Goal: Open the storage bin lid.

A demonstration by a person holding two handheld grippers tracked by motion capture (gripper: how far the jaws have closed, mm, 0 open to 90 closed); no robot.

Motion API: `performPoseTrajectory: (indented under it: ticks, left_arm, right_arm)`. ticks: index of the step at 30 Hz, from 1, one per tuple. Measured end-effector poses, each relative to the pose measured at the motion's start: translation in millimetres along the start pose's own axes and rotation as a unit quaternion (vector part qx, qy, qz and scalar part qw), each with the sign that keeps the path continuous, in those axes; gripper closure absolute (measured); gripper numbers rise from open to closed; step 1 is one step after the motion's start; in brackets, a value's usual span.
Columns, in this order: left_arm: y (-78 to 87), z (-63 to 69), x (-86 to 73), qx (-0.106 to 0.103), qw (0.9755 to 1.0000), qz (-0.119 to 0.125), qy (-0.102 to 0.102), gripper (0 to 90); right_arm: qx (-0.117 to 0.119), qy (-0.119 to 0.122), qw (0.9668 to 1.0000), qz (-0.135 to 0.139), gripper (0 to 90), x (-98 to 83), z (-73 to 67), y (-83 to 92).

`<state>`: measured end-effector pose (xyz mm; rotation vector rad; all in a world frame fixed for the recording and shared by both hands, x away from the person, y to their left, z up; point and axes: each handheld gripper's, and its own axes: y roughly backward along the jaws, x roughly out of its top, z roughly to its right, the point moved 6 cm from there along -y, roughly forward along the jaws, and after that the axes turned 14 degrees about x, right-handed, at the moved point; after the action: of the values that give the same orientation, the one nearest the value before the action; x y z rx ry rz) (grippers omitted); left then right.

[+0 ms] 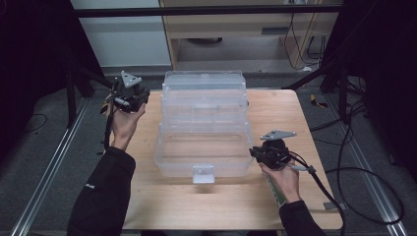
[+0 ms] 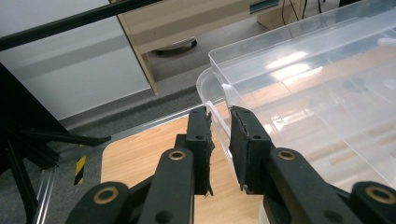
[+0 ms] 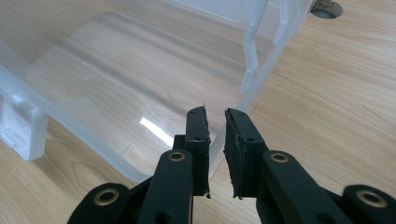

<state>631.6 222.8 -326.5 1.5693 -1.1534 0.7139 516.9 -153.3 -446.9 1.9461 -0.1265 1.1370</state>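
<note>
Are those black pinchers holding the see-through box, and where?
Right hand-held gripper pinches the clear box by its thin side wall, near the front corner. Left hand-held gripper straddles a back-corner rim; grip unclear.

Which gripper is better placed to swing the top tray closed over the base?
Probably left: the left gripper has its jaws astride the corner rim of the top tray. The right gripper sits low at the side wall of the base bin, better for steadying.
</note>
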Motion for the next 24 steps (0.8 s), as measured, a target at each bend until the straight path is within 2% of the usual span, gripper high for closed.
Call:
performPoseTrajectory:
  ticks: [5,11,16,22,24]
  left_arm:
    - [13.3,2.1,-6.6,-0.013,0.9999,-0.002,-0.004,76.1]
    - [25.0,6.1,-23.4,-0.027,0.9996,-0.007,-0.011,75.6]
    - [35.3,6.7,-41.2,-0.04,0.9991,-0.008,0.002,75.5]
    - [41.6,10.9,-64.5,-0.05,0.9985,-0.019,0.002,75.5]
    - [43.9,12.6,-71.1,-0.057,0.9981,-0.022,0.007,75.4]
  right_arm:
    - [0.0,0.0,1.0,0.0,79.8,0.0,0.0,0.0]
    - [0.0,0.0,1.0,-0.001,79.8,0.0,0.1,0.1]
    - [0.0,0.0,1.0,-0.001,79.7,0.0,0.3,0.0]
    - [0.0,0.001,1.0,-0.001,79.7,0.1,0.5,-0.1]
    - [0.0,0.001,1.0,-0.001,79.7,0.2,0.5,-0.1]
